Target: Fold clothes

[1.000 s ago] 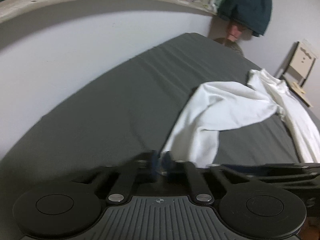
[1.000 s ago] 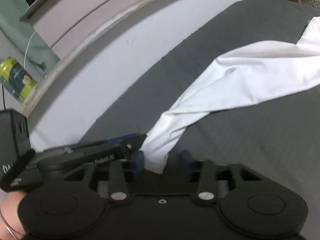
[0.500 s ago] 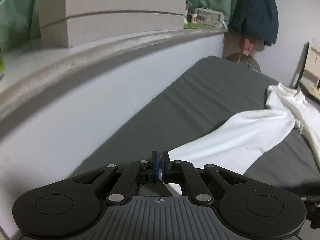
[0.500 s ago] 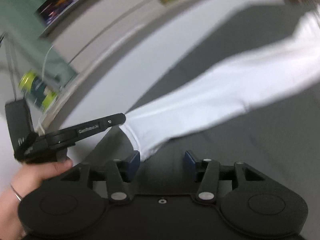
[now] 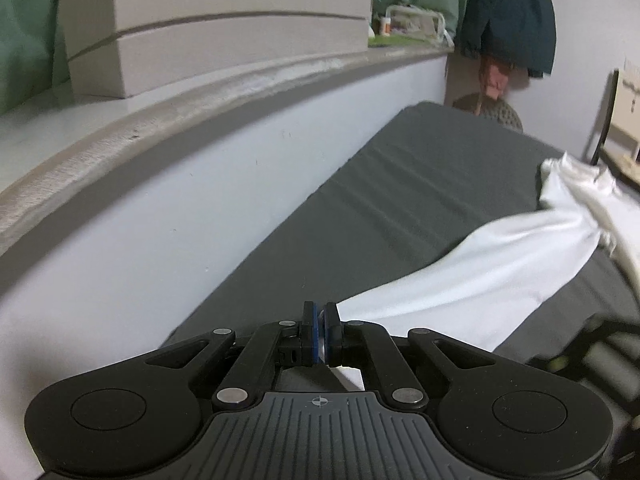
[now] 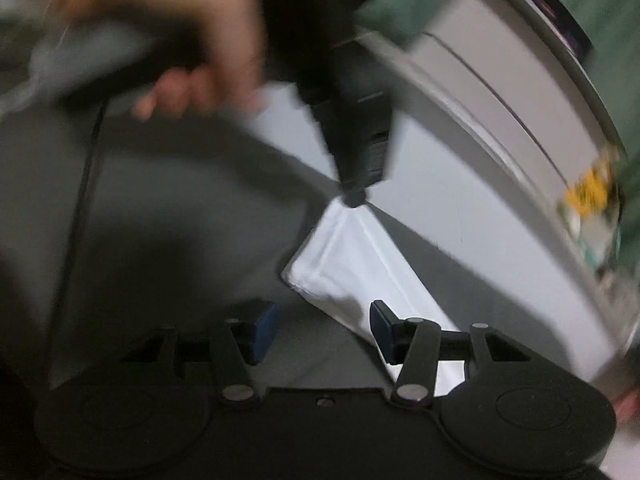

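Note:
A white garment (image 5: 480,276) lies stretched across the dark grey bed (image 5: 408,192), bunched up at the far right. My left gripper (image 5: 320,332) is shut on one end of it, with white cloth showing between the blue pads. The right wrist view is blurred. There the left gripper (image 6: 354,196), held by a hand (image 6: 192,60), pinches the top corner of the white garment (image 6: 352,260), which hangs down as a flat band. My right gripper (image 6: 323,326) is open just below that band. Its right fingertip (image 6: 380,322) overlaps the cloth's edge, and the pads press on nothing.
A pale wall (image 5: 192,208) runs along the bed's left side, topped by a ledge (image 5: 168,120) with stacked grey boxes (image 5: 224,36). A dark jacket (image 5: 508,12) hangs at the far corner. A blurred dark shape (image 5: 600,356) sits low right in the left wrist view.
My right gripper opened, let go of the garment's end and rolled strongly while sliding sideways. The left gripper kept its grip and rose a little, so the cloth now hangs from it alone.

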Tool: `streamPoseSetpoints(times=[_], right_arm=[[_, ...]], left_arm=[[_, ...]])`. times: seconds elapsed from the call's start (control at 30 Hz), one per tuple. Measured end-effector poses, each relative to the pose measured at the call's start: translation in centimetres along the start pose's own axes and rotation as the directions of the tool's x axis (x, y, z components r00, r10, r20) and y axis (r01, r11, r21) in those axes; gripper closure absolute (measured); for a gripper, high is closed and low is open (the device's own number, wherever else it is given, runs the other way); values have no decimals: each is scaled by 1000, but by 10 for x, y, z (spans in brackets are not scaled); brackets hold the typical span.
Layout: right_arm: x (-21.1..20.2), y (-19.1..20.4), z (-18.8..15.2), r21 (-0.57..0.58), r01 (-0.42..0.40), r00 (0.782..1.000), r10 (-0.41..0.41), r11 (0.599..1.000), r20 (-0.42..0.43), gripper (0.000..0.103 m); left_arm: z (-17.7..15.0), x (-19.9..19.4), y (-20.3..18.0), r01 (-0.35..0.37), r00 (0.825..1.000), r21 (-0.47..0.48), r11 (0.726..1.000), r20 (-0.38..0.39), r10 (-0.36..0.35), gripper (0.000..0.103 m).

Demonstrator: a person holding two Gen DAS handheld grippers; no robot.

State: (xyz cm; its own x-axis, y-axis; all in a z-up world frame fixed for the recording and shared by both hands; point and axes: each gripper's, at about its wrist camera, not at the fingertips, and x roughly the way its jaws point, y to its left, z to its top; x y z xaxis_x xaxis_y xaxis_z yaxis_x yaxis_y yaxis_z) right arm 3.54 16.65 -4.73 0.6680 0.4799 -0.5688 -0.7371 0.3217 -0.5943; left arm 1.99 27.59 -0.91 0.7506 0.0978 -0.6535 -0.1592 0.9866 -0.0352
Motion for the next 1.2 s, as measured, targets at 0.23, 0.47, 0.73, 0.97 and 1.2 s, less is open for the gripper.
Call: streamPoseSetpoints(times=[0.23, 0.47, 0.73, 0.97, 1.2], right_arm=[[25, 21, 3, -170, 159, 987, -151, 973, 58, 59], [44, 0, 12, -36, 150, 989, -150, 988, 6, 100], [-15, -40, 30, 396, 61, 978, -135, 916, 161, 100], [29, -29, 17, 489, -157, 984, 178, 858, 3, 90], [-14, -69, -26, 739, -278, 959, 216, 613, 181, 65]], left_arm=[[4, -2, 1, 20, 1000, -5, 1000, 10, -20, 101], [11, 1, 1, 11, 1000, 4, 1000, 11, -11, 101], [4, -37, -4, -14, 994, 24, 1000, 109, 11, 101], [-37, 10, 1, -65, 995, -1, 998, -74, 65, 101], [-33, 0, -3, -129, 990, -77, 989, -69, 124, 66]])
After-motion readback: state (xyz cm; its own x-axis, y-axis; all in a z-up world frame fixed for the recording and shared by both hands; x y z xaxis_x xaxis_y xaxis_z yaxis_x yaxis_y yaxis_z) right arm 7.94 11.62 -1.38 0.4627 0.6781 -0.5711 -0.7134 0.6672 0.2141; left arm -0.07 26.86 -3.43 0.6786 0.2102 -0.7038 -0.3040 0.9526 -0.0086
